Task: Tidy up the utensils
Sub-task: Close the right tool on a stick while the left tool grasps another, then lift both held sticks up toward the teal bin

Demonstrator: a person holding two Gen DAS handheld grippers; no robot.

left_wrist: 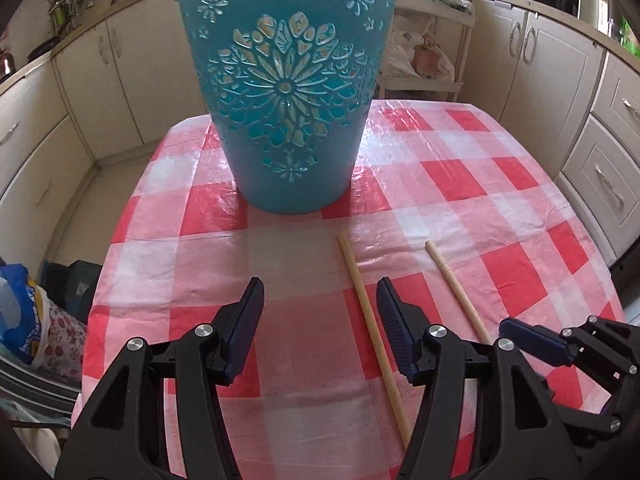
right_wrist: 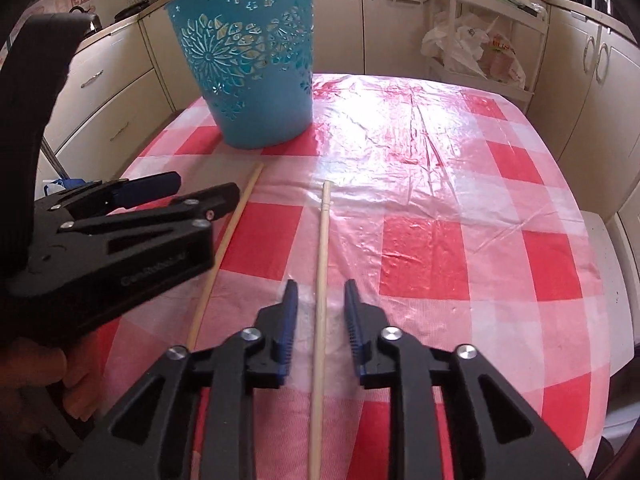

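Note:
Two wooden chopsticks lie on the red-and-white checked tablecloth point(left_wrist: 460, 168). The left chopstick point(left_wrist: 370, 320) passes just inside the right finger of my open, empty left gripper point(left_wrist: 320, 292). The right chopstick point(left_wrist: 456, 288) lies further right; in the right wrist view it point(right_wrist: 321, 280) runs between the jaws of my open right gripper point(right_wrist: 320, 292), untouched. The left chopstick point(right_wrist: 228, 240) and the left gripper point(right_wrist: 172, 188) also show there. A blue cut-out bucket point(left_wrist: 286, 92) stands upright at the table's far side, also in the right wrist view point(right_wrist: 252, 60).
Cream kitchen cabinets point(left_wrist: 120, 80) ring the table. A white rack with plastic bags point(right_wrist: 480, 48) stands behind the table. A chair with bags point(left_wrist: 28, 320) is at the left edge. The right gripper point(left_wrist: 560, 344) shows at the lower right of the left wrist view.

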